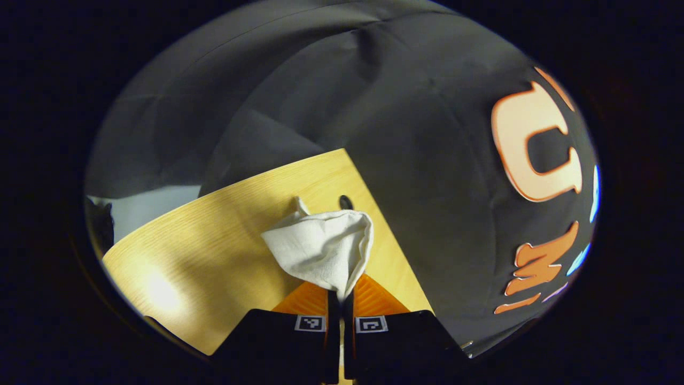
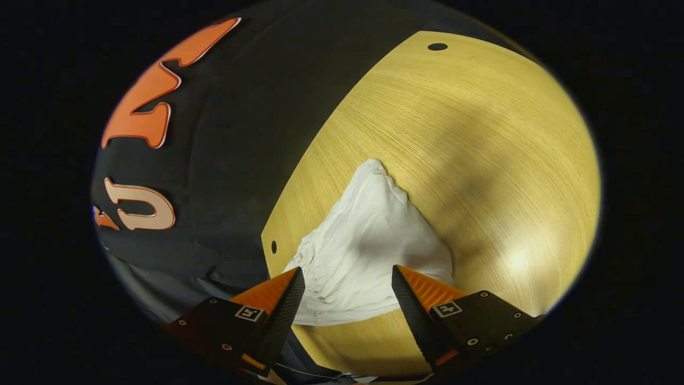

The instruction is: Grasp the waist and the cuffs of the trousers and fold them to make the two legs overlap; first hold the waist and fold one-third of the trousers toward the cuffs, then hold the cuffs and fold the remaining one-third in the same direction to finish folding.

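Left gripper view: white trousers [image 1: 326,248] are pinched in the closed left claw [image 1: 340,297], their lower part hidden. Right claw [image 2: 347,280] is held open over trousers [image 2: 368,251] on the wooden worktop [image 2: 481,133].

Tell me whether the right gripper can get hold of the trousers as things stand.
Probably yes. The right gripper is open, its fingers straddling the near edge of the white trousers on the wooden table, with nothing between them. The left gripper is already shut on the cloth.
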A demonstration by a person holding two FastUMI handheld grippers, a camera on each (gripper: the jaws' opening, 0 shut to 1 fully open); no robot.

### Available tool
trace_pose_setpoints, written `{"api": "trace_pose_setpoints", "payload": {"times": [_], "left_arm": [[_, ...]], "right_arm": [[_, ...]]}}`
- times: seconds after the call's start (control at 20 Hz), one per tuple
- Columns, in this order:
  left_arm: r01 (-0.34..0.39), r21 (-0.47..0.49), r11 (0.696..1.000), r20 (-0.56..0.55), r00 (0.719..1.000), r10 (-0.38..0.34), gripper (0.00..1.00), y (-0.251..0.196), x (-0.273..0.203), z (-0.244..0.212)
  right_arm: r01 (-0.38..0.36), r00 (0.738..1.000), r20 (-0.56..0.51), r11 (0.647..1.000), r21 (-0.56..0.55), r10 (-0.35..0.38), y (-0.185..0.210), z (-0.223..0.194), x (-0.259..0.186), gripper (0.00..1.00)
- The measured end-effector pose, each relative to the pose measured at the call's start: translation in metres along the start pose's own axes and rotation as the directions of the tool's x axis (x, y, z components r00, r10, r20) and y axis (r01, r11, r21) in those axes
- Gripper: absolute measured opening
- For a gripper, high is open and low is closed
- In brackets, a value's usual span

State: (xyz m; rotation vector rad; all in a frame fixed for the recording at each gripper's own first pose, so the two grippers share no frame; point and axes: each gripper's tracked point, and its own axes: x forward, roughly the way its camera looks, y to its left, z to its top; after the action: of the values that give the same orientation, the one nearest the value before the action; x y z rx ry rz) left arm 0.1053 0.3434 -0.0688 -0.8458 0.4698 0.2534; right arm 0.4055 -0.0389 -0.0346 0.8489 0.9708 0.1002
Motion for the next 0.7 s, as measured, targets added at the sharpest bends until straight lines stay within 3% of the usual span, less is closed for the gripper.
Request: {"api": "trace_pose_setpoints", "payload": {"times": [0.15, 0.35, 0.6, 0.7], "left_arm": [[0.052, 0.144, 0.988, 0.010, 0.999, -0.054, 0.07, -0.071, -0.002, -0.022], [0.078, 0.343, 0.936, -0.011, 0.997, -0.080, 0.06, -0.144, 0.012, -0.064], [0.142, 0.479, 0.866, -0.103, 0.989, -0.106, 0.06, -0.204, 0.044, -0.133], [0.175, 0.491, 0.853, -0.157, 0.981, -0.111, 0.07, -0.229, 0.058, -0.176]], "right_arm": [[0.015, 1.000, 0.001, 0.999, -0.044, -0.015, -0.018, 0.011, -0.012, 0.98], [0.025, 0.999, 0.027, 0.997, -0.070, -0.023, -0.046, 0.034, -0.033, 0.98], [0.049, 0.997, 0.056, 0.998, -0.050, -0.046, -0.090, 0.055, -0.058, 0.98], [0.061, 0.996, 0.060, 0.998, -0.028, -0.059, -0.110, 0.060, -0.069, 0.98]]}}
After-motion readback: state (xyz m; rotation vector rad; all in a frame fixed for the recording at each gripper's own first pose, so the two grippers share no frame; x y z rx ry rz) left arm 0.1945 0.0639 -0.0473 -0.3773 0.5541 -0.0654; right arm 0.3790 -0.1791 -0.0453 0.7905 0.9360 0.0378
